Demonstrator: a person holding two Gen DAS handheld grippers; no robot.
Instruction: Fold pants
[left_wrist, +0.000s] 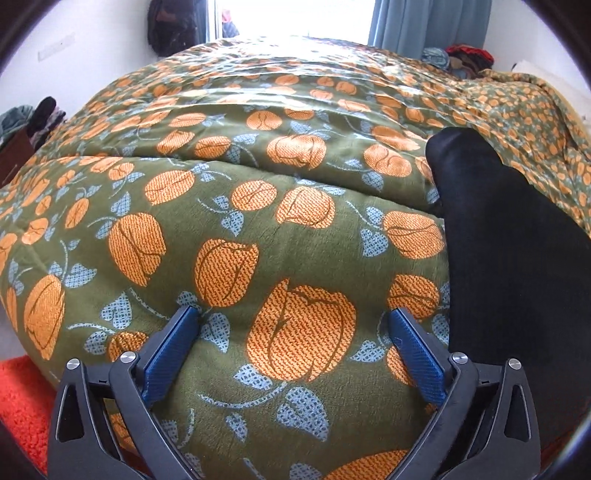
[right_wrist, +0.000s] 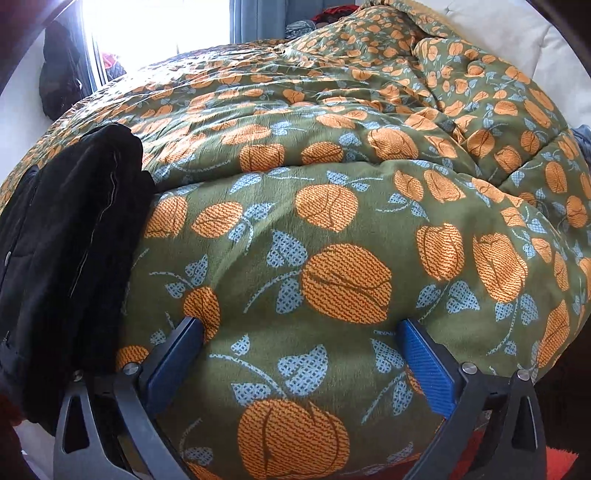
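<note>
Black pants (left_wrist: 509, 258) lie in a folded bundle on the green blanket w/ orange flowers (left_wrist: 258, 206), near the bed's front edge. Left gripper (left_wrist: 295, 317) is spread wide, nothing btwn its blue pads, over bare blanket just left of the pants. Right gripper (right_wrist: 301, 326) is also spread wide & empty, over blanket just right of the pants (right_wrist: 70, 240). Orange rug (left_wrist: 22, 402) shows below the bed edge.

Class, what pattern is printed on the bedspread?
Orange flowers with pale blue leaves on olive green bedspread, clearest in the right wrist view.
</note>
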